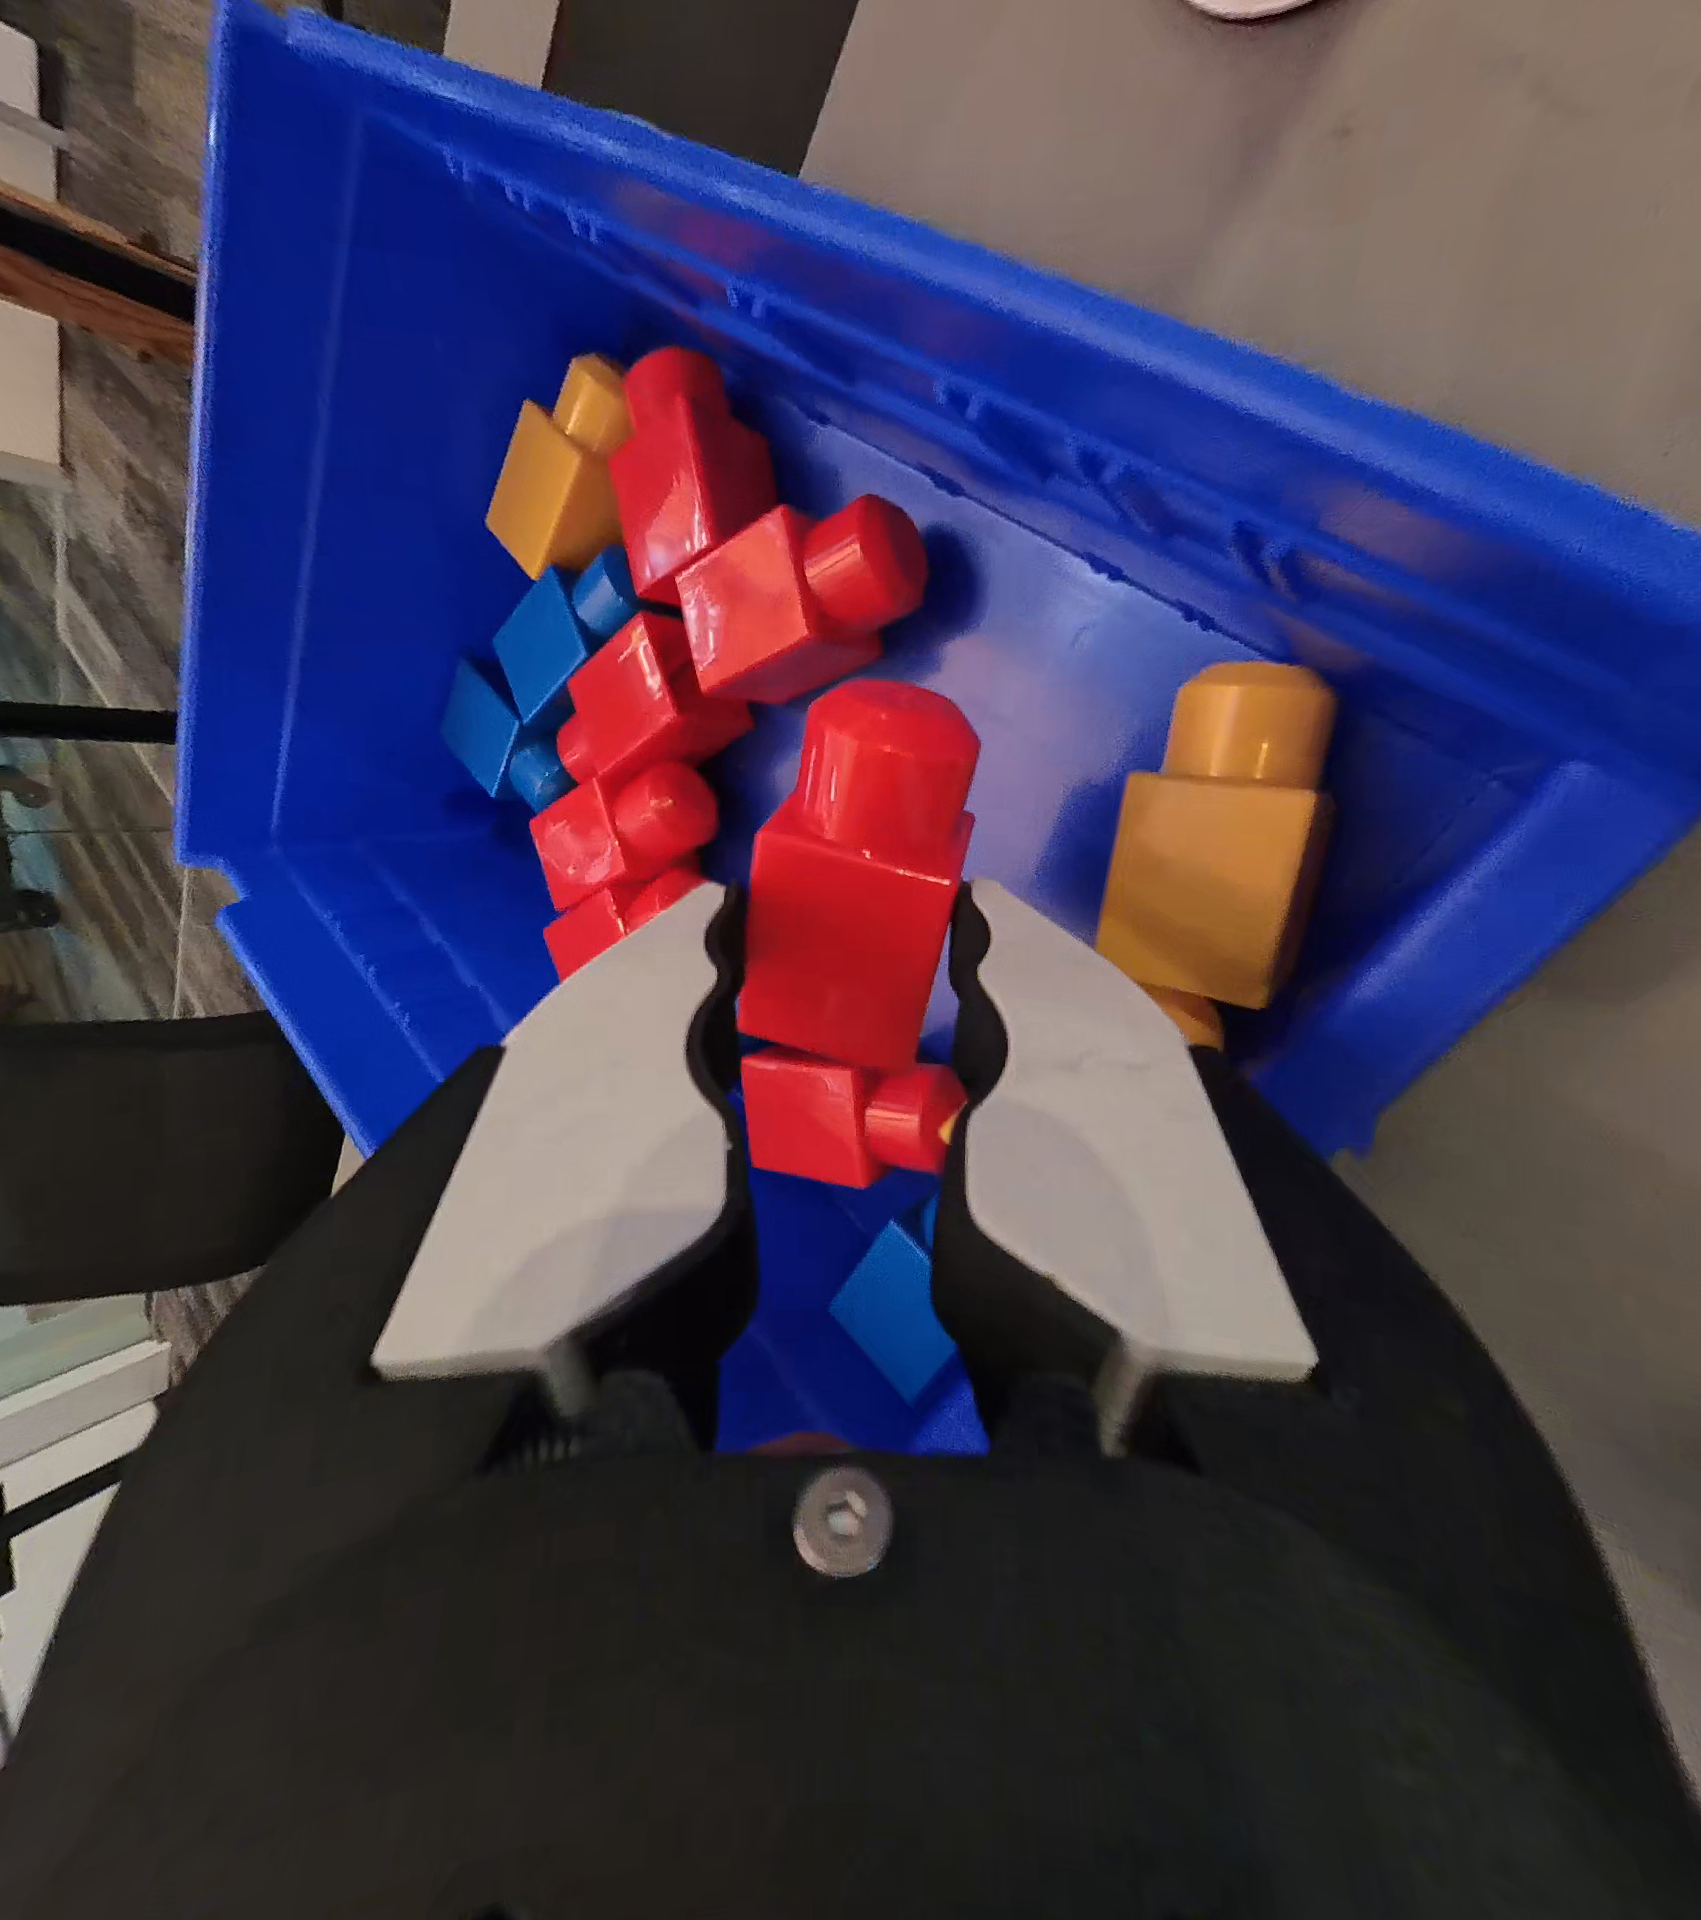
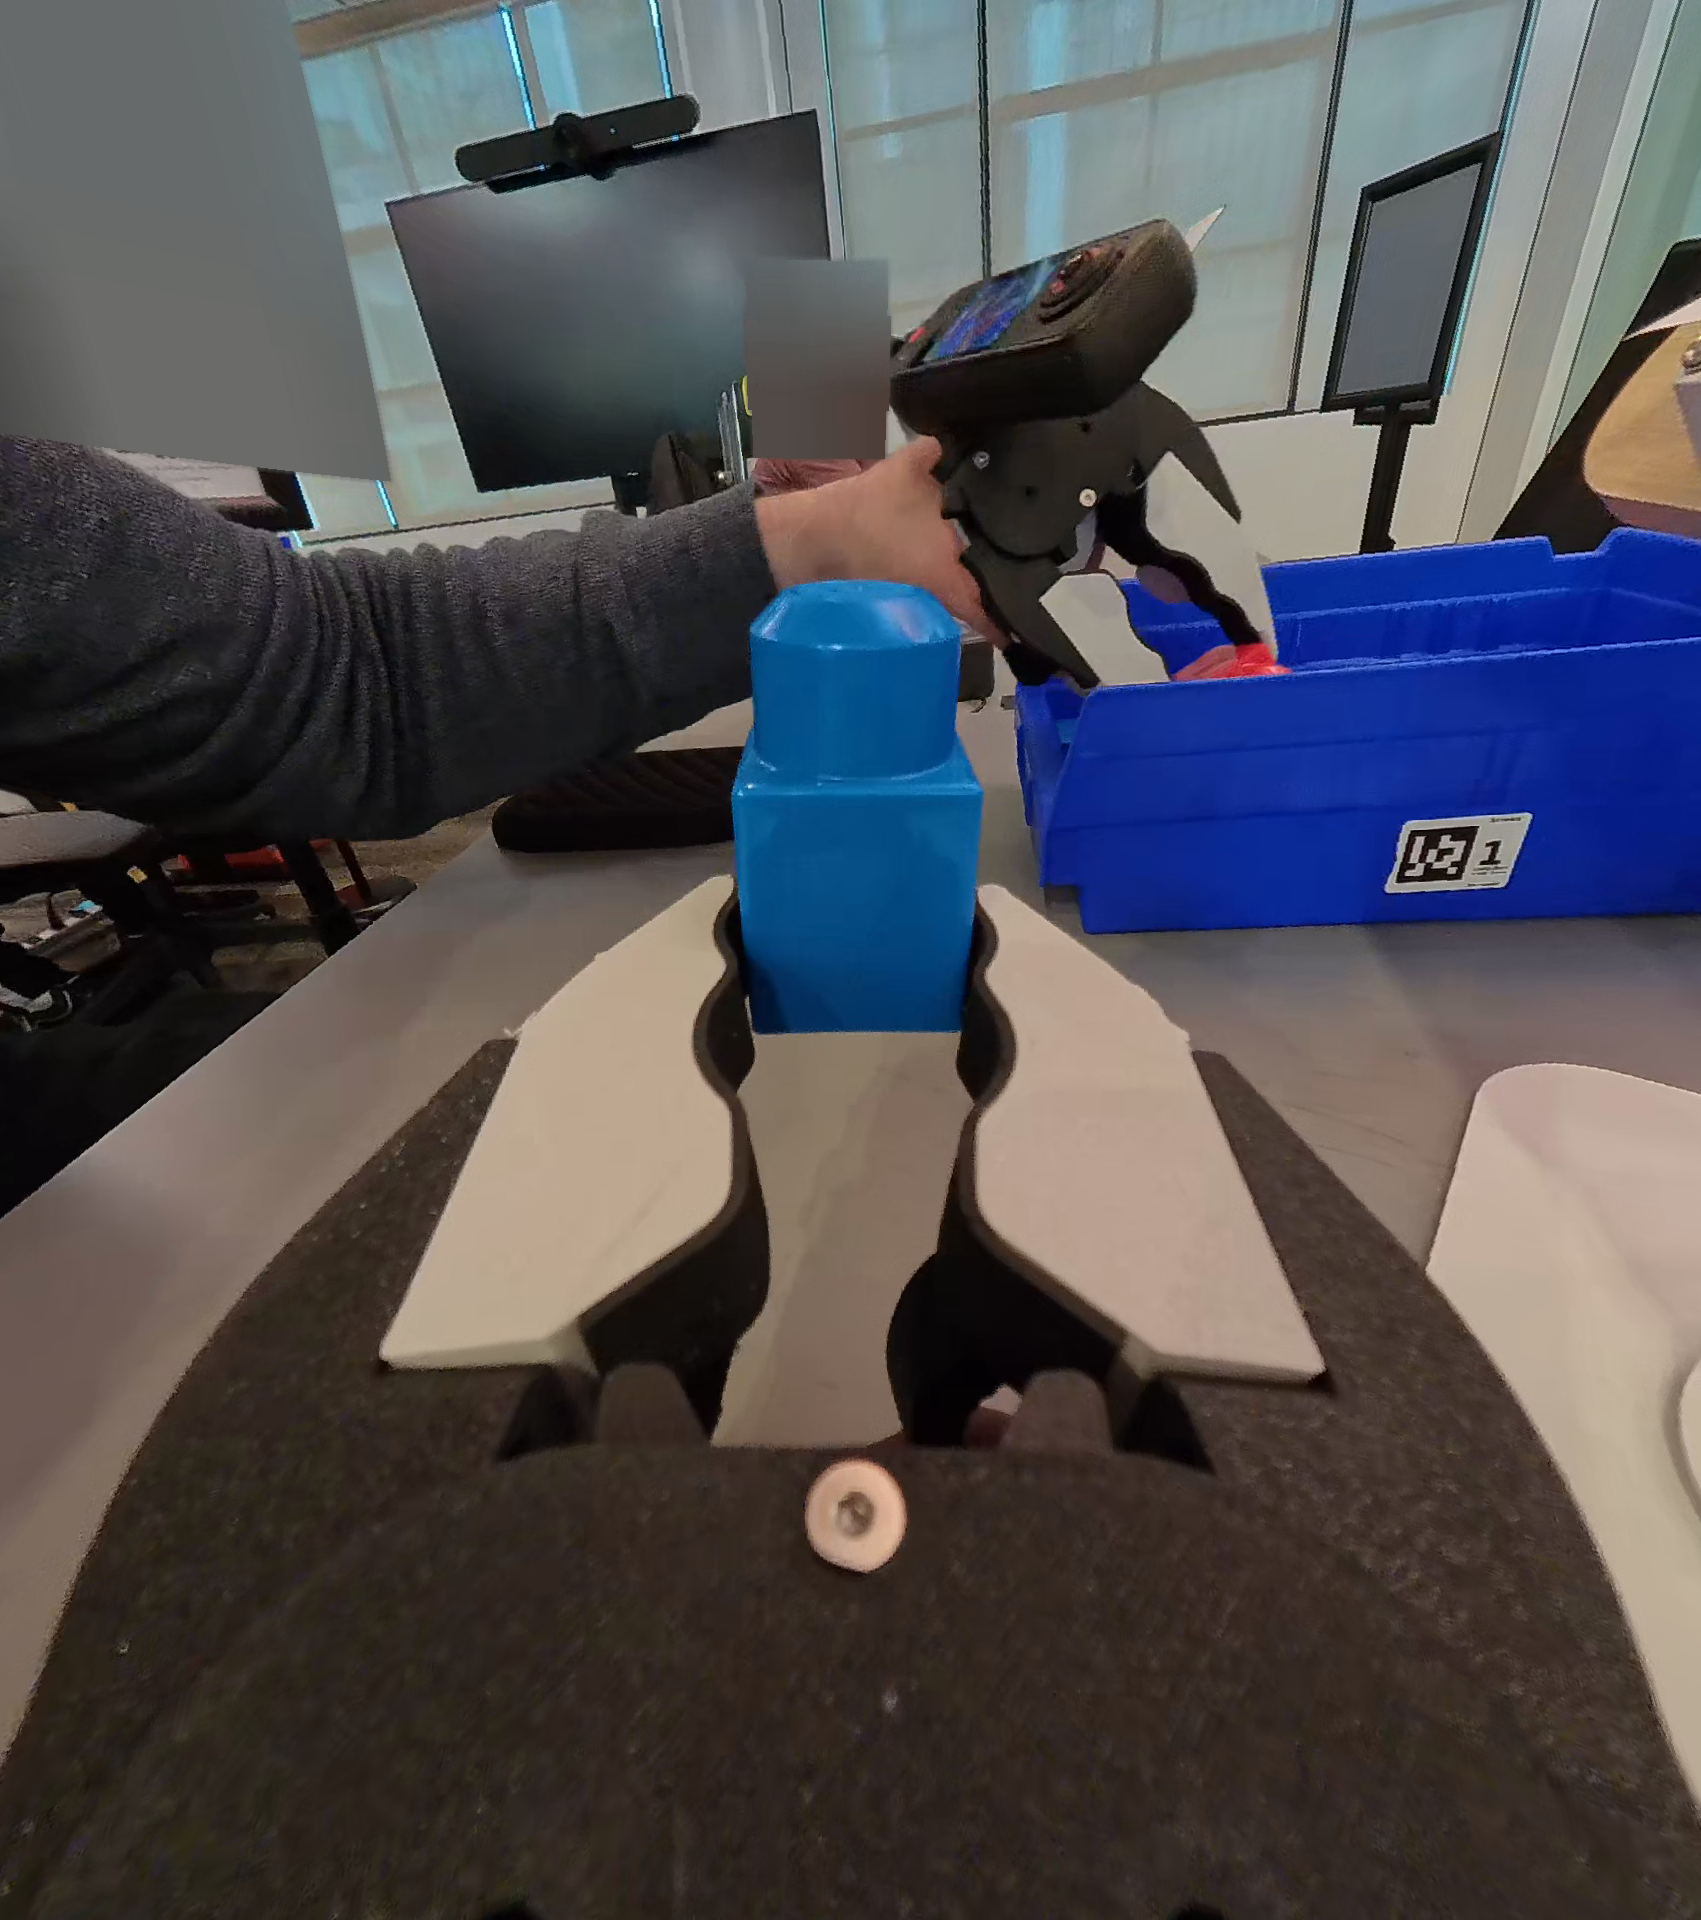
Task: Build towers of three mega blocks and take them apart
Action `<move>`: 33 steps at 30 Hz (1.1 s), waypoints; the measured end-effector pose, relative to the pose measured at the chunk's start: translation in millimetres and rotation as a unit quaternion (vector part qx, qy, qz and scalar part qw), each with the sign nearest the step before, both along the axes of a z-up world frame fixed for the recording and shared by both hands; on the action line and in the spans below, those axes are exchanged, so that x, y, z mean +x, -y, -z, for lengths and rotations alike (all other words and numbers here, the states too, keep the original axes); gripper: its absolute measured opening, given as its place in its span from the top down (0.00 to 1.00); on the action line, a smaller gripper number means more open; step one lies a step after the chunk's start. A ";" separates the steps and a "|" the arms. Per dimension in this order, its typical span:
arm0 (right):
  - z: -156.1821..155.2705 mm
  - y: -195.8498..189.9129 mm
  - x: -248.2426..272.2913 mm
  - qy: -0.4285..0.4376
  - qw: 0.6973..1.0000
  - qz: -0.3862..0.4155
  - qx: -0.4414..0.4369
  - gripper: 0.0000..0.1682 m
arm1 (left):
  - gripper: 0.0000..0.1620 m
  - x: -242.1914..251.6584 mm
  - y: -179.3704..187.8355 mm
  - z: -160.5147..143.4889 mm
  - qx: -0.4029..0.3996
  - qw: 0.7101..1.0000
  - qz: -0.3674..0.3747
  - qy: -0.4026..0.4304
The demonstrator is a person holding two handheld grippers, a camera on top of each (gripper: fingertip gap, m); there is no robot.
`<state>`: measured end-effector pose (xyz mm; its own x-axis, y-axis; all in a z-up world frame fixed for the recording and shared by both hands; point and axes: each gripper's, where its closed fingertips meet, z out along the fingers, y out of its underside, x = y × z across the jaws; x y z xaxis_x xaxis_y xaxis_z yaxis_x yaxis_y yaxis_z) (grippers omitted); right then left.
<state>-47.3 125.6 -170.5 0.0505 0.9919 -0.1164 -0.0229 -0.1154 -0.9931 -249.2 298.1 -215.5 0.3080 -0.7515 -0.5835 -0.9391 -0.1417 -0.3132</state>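
- My left gripper clamps a red block inside the blue bin, among loose blocks.
- My right gripper grips a blue block, upright above the grey table.

Tall windows behind a dark screen; grey table; black chairs.

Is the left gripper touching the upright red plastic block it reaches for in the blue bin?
Touching. The left wrist view shows the left gripper with both dark pads pressed against the sides of the upright red plastic block above the blue plastic bin.
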 end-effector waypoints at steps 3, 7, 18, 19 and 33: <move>0.6 0.5 -0.7 0.003 1.000 0.000 0.003 0.79 | 0.77 0.4 6.9 -4.2 0.012 1.000 -0.016 0.008; 0.9 0.8 -1.0 0.004 1.000 0.001 0.005 0.79 | 0.77 5.2 14.5 -9.2 0.024 0.999 -0.025 0.019; 3.0 -1.1 -2.9 0.012 1.000 0.005 0.001 0.79 | 0.77 85.8 65.1 -75.7 0.030 0.950 0.009 0.311; 3.2 -1.3 -3.1 0.013 1.000 0.005 0.001 0.79 | 0.77 100.7 74.3 -82.9 0.019 0.937 0.027 0.347; 6.8 -4.0 -4.4 0.025 1.000 0.011 -0.008 0.79 | 0.77 209.1 143.0 -125.5 -0.136 0.749 0.169 0.626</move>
<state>-51.6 129.6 -177.3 0.0789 0.9884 -0.1295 0.0248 -0.1318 -0.9910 -40.1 155.2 -89.9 0.2506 -0.9487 0.1927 0.0691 -0.1811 -0.9810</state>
